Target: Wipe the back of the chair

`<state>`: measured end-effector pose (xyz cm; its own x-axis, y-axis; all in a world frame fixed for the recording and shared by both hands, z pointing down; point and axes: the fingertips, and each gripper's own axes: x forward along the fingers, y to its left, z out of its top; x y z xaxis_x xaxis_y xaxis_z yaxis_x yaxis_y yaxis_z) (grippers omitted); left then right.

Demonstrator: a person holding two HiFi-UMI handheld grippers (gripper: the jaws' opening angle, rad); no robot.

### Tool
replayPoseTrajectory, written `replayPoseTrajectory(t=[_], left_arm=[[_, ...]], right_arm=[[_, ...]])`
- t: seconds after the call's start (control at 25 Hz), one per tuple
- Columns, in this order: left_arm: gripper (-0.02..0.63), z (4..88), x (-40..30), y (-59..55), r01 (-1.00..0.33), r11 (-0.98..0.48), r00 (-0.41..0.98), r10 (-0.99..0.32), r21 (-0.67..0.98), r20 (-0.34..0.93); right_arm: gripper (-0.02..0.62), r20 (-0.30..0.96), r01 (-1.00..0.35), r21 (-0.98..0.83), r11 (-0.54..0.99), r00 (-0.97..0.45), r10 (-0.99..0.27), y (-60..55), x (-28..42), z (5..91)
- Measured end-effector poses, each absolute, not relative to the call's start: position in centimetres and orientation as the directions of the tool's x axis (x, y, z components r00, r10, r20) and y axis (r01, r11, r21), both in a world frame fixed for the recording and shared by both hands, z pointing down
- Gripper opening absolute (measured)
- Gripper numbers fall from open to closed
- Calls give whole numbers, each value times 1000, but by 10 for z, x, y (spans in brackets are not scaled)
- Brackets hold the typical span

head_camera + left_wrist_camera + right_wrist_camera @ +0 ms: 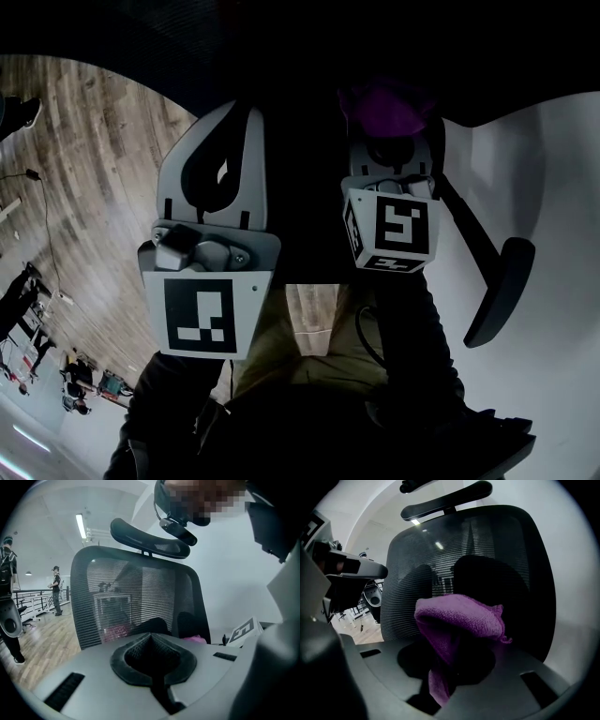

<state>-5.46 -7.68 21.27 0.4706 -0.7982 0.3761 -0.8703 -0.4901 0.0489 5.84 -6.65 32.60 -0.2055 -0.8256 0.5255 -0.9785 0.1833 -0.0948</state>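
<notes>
Above wooden floor (40,651), right gripper (452,660) pinches a purple cloth (461,616) facing the mesh chair back (405,578); left gripper (151,641) pressed together.

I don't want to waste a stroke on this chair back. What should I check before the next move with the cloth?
1. Purple cloth clamped in the right hand-held gripper: ok.
2. Chair back straight ahead of the cloth: ok, its mesh fills the right gripper view.
3. Cloth pressed against the mesh: cannot tell.
4. Left hand-held gripper free of any load: ok, its jaws are together with nothing between them.
5. Headrest out of the wiping area: ok, it sits above the mesh.
</notes>
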Motion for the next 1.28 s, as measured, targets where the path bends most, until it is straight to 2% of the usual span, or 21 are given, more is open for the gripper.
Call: replayPoseTrajectory(t=[1.28], left_arm=[[9,224,45,-67,-812,-581,556,-739,56,380]], right_arm=[[87,520,-994,-83,75,-107,-848,-46,161,329]])
